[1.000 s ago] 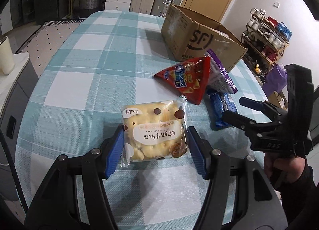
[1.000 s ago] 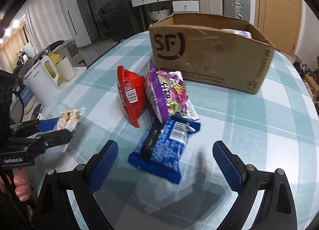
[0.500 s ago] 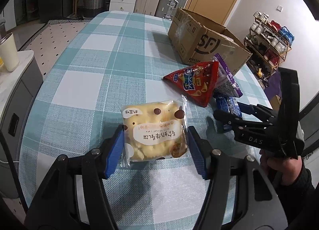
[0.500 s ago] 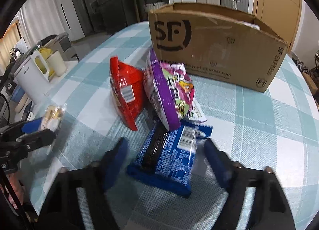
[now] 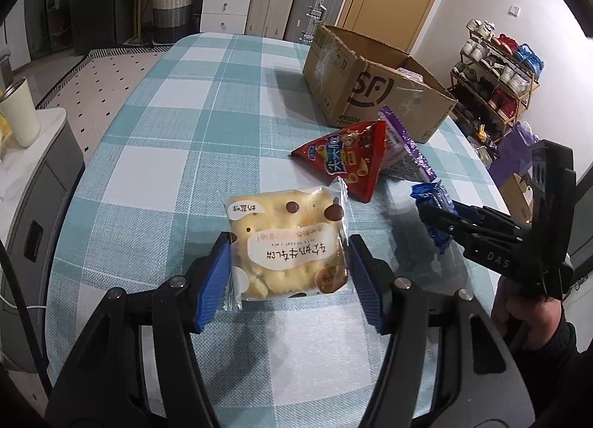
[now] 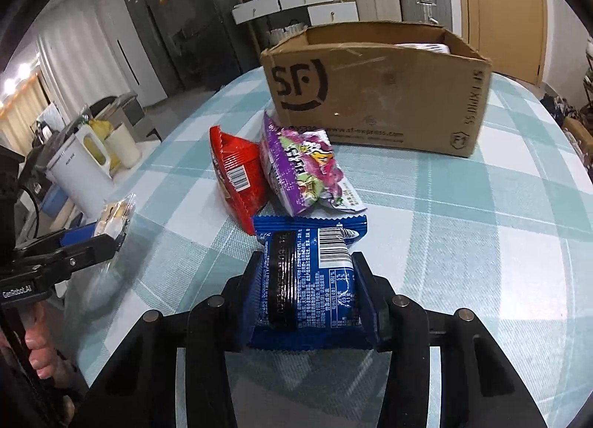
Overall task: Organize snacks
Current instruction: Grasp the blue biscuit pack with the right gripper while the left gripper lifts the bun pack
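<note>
A yellow cake packet [image 5: 287, 242] sits between the blue pads of my left gripper [image 5: 289, 276], which is shut on it just over the checked tablecloth [image 5: 166, 175]. In the right wrist view a blue biscuit packet [image 6: 307, 272] lies lengthwise in my right gripper [image 6: 307, 294]; the jaws are closing and both pads press its sides. Behind it lean a red triangular snack bag [image 6: 239, 175] and a purple snack bag [image 6: 300, 168]. Farther back stands an open cardboard box [image 6: 370, 94] with something pale inside. The left wrist view shows the right gripper [image 5: 441, 218] holding the blue packet [image 5: 431, 192].
A white kettle [image 6: 79, 164] and a cup [image 5: 20, 116] stand on a low cabinet beside the table's left edge. A shoe rack [image 5: 496, 83] is past the right edge. Suitcases [image 5: 296, 1] and drawers line the far wall.
My right gripper went forward over the blue packet and its jaws came in from wide apart until they pressed on it. The left gripper kept hold of the cake packet without moving.
</note>
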`<control>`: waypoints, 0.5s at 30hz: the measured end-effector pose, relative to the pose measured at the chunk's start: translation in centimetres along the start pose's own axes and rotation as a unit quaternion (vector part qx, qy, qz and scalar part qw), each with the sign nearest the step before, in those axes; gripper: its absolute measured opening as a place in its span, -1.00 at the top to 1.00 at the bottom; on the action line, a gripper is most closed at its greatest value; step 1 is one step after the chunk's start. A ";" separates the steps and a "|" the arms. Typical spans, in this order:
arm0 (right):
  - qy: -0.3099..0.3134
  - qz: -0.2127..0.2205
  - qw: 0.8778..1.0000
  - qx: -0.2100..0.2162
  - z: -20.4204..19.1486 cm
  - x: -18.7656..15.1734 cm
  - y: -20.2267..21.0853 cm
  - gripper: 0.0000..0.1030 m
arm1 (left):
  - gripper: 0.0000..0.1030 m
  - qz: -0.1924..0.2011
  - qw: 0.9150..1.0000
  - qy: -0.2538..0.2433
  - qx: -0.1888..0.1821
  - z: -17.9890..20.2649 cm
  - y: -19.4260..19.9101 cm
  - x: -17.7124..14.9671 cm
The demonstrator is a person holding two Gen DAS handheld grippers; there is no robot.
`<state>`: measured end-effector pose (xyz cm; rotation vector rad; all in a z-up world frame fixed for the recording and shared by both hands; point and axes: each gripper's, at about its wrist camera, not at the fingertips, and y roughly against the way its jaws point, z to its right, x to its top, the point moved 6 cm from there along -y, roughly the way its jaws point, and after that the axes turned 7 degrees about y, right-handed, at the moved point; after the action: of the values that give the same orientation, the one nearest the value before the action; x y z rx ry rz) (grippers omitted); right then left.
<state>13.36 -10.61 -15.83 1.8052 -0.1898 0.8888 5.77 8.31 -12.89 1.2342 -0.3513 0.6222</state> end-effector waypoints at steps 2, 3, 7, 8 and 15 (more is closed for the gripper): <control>-0.005 0.006 1.000 0.002 0.5 -0.3 0.9 0.10 | -0.15 0.001 1.000 -0.006 0.000 0.4 0.2 0.0; -0.007 0.010 1.000 0.002 0.8 -0.5 1.4 0.10 | -0.15 0.002 1.000 -0.008 0.000 0.7 0.4 0.1; -0.020 0.026 0.999 0.012 1.7 -1.1 3.3 0.10 | -0.15 0.005 1.000 -0.018 -0.001 1.7 0.8 0.3; -0.023 0.031 0.999 0.016 1.9 -1.2 3.8 0.10 | -0.15 0.007 1.000 -0.022 -0.002 2.0 0.9 0.4; -0.029 0.062 0.997 0.023 2.5 -0.5 6.8 0.10 | -0.15 0.014 0.999 -0.037 -0.018 4.3 1.4 1.7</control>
<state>10.68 -15.80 -11.52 1.8782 -0.3242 0.9362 6.57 4.93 -9.53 1.2225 -0.4407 0.5918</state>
